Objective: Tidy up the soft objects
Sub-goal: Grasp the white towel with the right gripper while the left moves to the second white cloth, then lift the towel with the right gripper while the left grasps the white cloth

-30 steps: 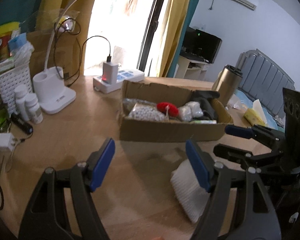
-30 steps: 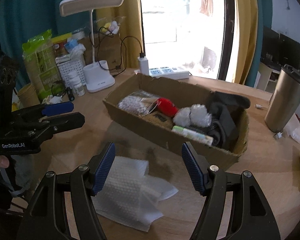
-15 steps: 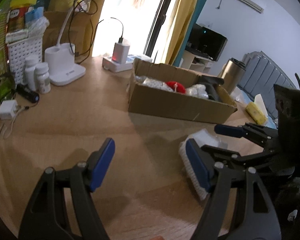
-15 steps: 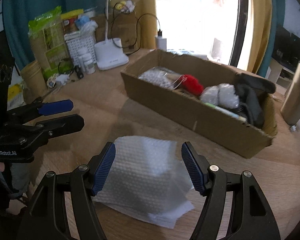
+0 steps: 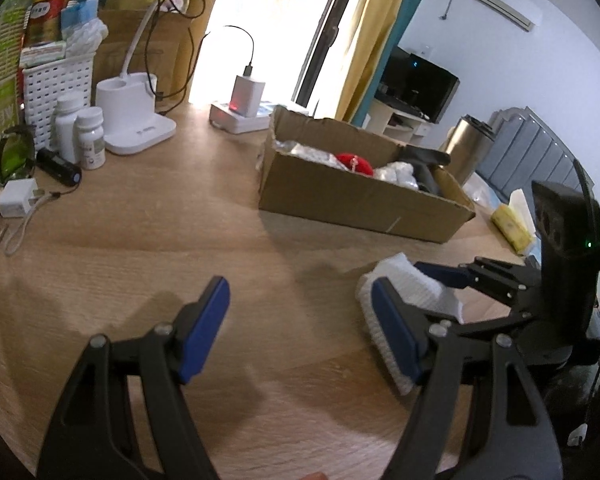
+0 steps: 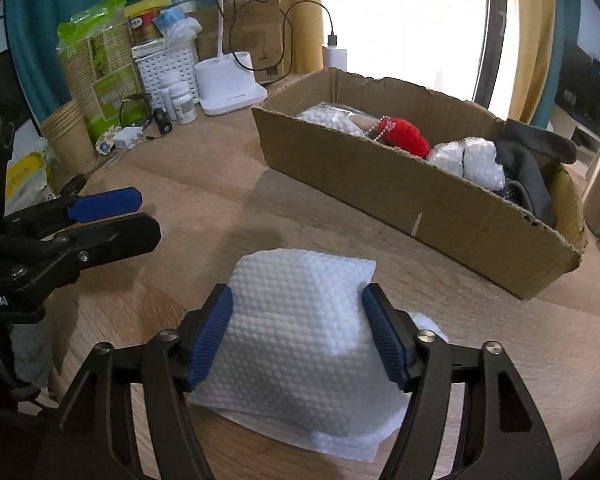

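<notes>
A white dimpled paper towel lies bunched on the wooden table, in front of a cardboard box. My right gripper straddles the towel and its jaws are closing, with both blue pads against the raised fold. From the left wrist view the same towel shows between the right gripper's fingers. My left gripper hovers open over bare table to the left, holding nothing. The box contains a red plush, bubble wrap and dark fabric.
Along the table's far left stand a white lamp base, pill bottles, a white basket, paper cups and a charger with cable. A steel tumbler stands right of the box. A power strip lies behind.
The right gripper came down over the towel and its pads drew in against the fold. The left gripper sank a little toward the table and stayed open.
</notes>
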A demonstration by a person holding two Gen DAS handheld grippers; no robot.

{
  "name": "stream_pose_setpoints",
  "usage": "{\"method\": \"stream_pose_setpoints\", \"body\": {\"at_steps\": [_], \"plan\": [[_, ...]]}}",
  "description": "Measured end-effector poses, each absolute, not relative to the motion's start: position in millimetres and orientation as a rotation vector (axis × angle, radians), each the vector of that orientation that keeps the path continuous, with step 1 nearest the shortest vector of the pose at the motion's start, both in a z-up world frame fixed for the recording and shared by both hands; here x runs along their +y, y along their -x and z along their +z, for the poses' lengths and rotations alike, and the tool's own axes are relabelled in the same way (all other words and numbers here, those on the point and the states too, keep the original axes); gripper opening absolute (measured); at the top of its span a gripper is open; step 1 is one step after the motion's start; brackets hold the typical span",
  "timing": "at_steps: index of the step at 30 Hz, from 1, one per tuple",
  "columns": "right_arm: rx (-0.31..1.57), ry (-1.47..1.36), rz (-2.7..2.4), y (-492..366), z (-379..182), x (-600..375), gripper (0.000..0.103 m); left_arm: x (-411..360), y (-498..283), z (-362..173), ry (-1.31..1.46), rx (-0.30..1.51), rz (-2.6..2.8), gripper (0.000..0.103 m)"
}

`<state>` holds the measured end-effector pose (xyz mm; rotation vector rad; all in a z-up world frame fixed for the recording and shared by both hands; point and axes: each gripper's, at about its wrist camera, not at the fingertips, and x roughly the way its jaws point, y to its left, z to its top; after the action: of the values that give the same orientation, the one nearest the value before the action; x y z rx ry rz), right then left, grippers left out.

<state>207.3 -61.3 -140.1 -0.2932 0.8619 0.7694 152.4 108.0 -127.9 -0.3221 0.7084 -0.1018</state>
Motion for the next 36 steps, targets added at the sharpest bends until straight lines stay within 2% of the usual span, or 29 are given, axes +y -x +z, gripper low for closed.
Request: {"method": "stream_pose_setpoints", "body": {"at_steps": [2, 5, 8, 24, 36], "plan": [[0.865, 0.289, 0.782, -206, -141, -62, 0.041, 107, -153, -128, 0.32, 0.71, -0.103, 0.075], [0.868, 0.284, 0.804, -205, -140, -64, 0.022, 105, -153, -128, 0.318, 0.712, -0.104, 0.075], [0.859, 0.276, 0.823, -204, -138, -67, 0.013, 103, -154, -128, 0.316, 0.715, -0.106, 0.075], [0.692, 0.171, 0.81, -203, -83, -108, 0.011, 84, -158, -124, 0.28, 0.729, -0.122, 0.075], [0.707, 0.137, 0.705, -217, -91, -153, 0.011, 56, -174, -128, 0.241, 0.767, -0.161, 0.075]]}}
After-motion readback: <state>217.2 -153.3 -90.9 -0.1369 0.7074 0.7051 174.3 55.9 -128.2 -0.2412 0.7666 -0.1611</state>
